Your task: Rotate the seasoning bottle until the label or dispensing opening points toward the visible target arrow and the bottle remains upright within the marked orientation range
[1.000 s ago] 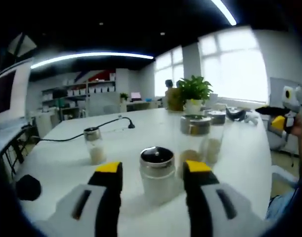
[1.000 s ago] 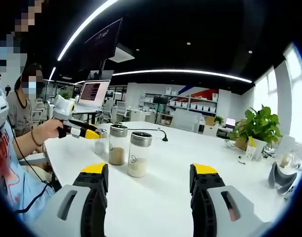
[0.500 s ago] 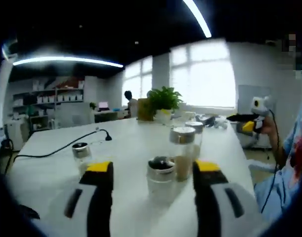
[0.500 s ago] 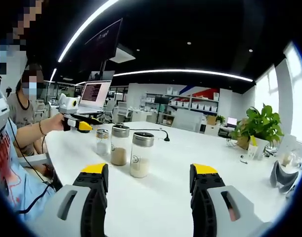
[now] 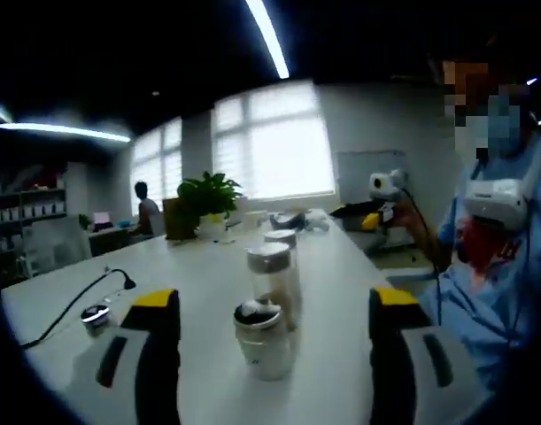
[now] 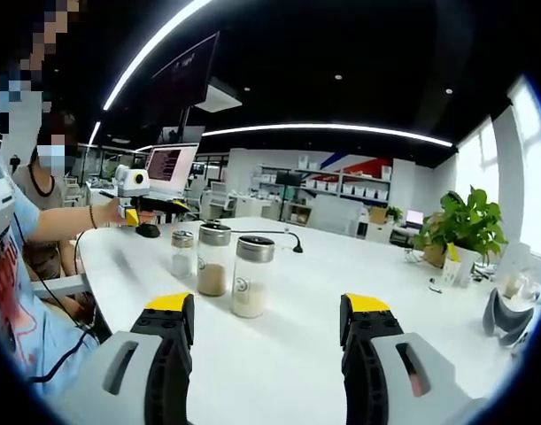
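Presently: seasoning bottle [image 5: 262, 339] upright on tabletop [image 5: 341, 292], between your released left tongs [image 5: 274, 305], untouched. Right tongs [image 6: 266, 310] released, well apart. You close squarely round its body, then twist without tipping.

Left gripper view: dim and soft, smeared by motion; the window [image 5: 272, 142] is blown out white and backlights the bottles [image 5: 272, 279].
Right gripper view: sharp and evenly lit; the surface [image 6: 297, 292] is bright white with faint shadows.
Light sources: ceiling strips [image 6: 328, 130], curved by the lens; daylight from the right.
Edges: strong fisheye bending in both views.
Blur: the far hand [image 6: 106, 214] is slightly smeared.
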A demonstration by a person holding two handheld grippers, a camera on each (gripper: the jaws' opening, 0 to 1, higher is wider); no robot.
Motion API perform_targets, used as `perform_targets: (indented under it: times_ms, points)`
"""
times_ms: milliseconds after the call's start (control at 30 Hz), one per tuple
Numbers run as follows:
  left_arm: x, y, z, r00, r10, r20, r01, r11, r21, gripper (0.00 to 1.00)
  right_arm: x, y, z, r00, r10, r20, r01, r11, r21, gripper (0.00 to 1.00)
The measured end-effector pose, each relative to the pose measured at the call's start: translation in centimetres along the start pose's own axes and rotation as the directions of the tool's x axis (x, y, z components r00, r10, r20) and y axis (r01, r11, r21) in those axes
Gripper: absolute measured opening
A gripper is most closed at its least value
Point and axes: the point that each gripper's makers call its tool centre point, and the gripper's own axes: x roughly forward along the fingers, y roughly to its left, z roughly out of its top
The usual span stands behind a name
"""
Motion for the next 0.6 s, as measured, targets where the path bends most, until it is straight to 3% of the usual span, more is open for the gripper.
perform_targets:
  times_ms: [100, 167, 233, 500, 600]
  points:
    - [0.3, 0.1, -0.3, 0.999, -0.036, -0.004, 0.037, 0.998, 0.043, 0.77, 0.0, -0.1, 0.0, 1.000, -0.001, -0.001, 0.001, 1.000, -0.001, 0.68]
    - [0.6, -0.4, -0.5, 0.994, -0.107, -0.001, 0.107, 0.994, -0.007, 0.80, -0.1, -0.1, 0.0, 1.000, -0.004, 0.000, 0.004, 1.000, 0.001, 0.68]
    - [1.0, -0.1, -1.0, 0.992, -0.126, -0.017, 0.126, 0.992, -0.006, 0.84, -0.1, -0.1, 0.0, 1.000, -0.007, 0.000, 0.007, 1.000, -0.001, 0.68]
    - [2.8, -1.1, -2.2, 0.959, -0.274, -0.066, 0.271, 0.961, -0.052, 0.82, 0.1, 0.0, -0.2, 1.000, 0.001, -0.003, -0.001, 1.000, 0.002, 0.68]
    - [3.8, -0.2, -3.0, 0.956, -0.274, -0.107, 0.273, 0.962, -0.018, 0.75, 0.2, 0.1, -0.2, 1.000, 0.005, -0.004, -0.005, 1.000, 0.005, 0.68]
